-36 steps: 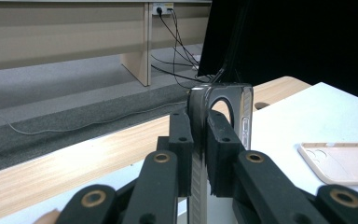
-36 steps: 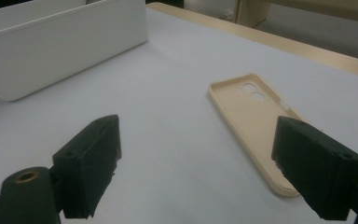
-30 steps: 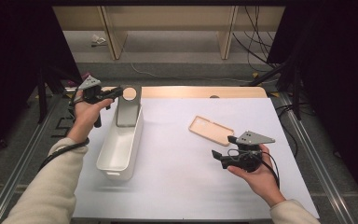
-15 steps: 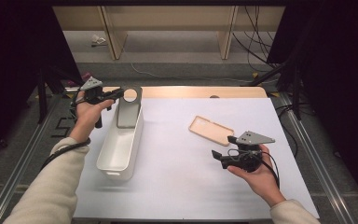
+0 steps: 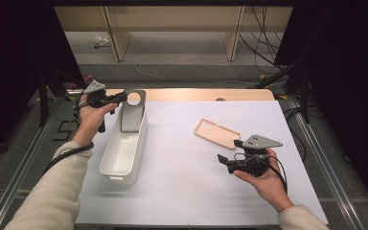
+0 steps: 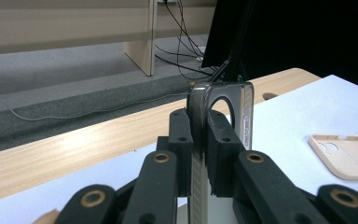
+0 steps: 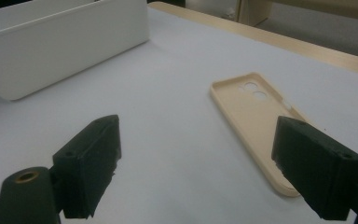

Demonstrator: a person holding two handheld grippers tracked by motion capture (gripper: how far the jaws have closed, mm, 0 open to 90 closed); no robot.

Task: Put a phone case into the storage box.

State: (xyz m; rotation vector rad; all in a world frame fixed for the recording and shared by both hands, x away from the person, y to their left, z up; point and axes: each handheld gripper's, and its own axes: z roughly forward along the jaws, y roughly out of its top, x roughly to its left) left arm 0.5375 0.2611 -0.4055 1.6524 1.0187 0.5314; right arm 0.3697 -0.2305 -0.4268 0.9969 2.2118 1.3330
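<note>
My left gripper (image 5: 117, 98) is shut on the top edge of a grey phone case (image 5: 133, 112) with a round camera hole, holding it upright over the far end of a white bin (image 5: 120, 163). In the left gripper view the jaws pinch the grey case (image 6: 242, 107) edge-on, at my left gripper (image 6: 199, 135). A beige phone case (image 5: 217, 133) lies inside-up on the white table. Just near of it my right gripper (image 5: 223, 162) stands open and holds nothing. In the right gripper view the beige case (image 7: 261, 116) lies ahead of my right gripper (image 7: 198, 158), toward its right jaw.
The long white bin (image 7: 65, 46) lies left of centre on the white table sheet (image 5: 191, 191). A wooden strip (image 5: 206, 94) runs along the table's far edge. Beyond it are floor cables and wooden furniture legs. The beige case (image 6: 349, 156) lies far right in the left gripper view.
</note>
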